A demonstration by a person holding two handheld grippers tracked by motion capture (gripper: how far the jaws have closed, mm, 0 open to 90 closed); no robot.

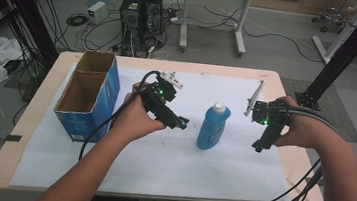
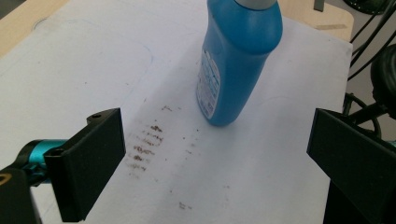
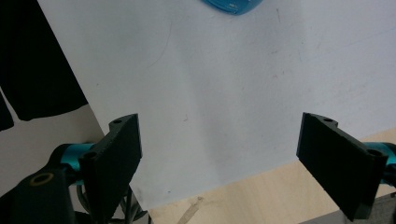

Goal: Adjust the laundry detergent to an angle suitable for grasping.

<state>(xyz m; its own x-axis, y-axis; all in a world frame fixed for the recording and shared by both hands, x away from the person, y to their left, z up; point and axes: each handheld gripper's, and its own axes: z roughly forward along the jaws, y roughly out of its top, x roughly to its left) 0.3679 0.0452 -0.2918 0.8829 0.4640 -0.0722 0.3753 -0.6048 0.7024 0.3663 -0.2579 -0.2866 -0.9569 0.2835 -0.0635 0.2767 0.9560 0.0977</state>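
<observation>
A white sheet (image 1: 159, 169) covers the table, where a blue detergent bottle (image 1: 213, 128) stands upright between the left gripper (image 2: 215, 163) and right gripper (image 3: 219, 154), both wide open, empty. It is probably heavy and slick; its flat mid-body looks the best place to grip.

Blue bottle (image 1: 213, 127) upright on white sheet (image 1: 159, 169), between left gripper (image 1: 182, 123) and right gripper (image 1: 257, 145), cardboard box (image 1: 89, 96) far left

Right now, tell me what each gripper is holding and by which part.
Nothing is held. The left gripper and right gripper both have their jaws wide open and empty; the blue bottle stands upright between them, untouched.
</observation>
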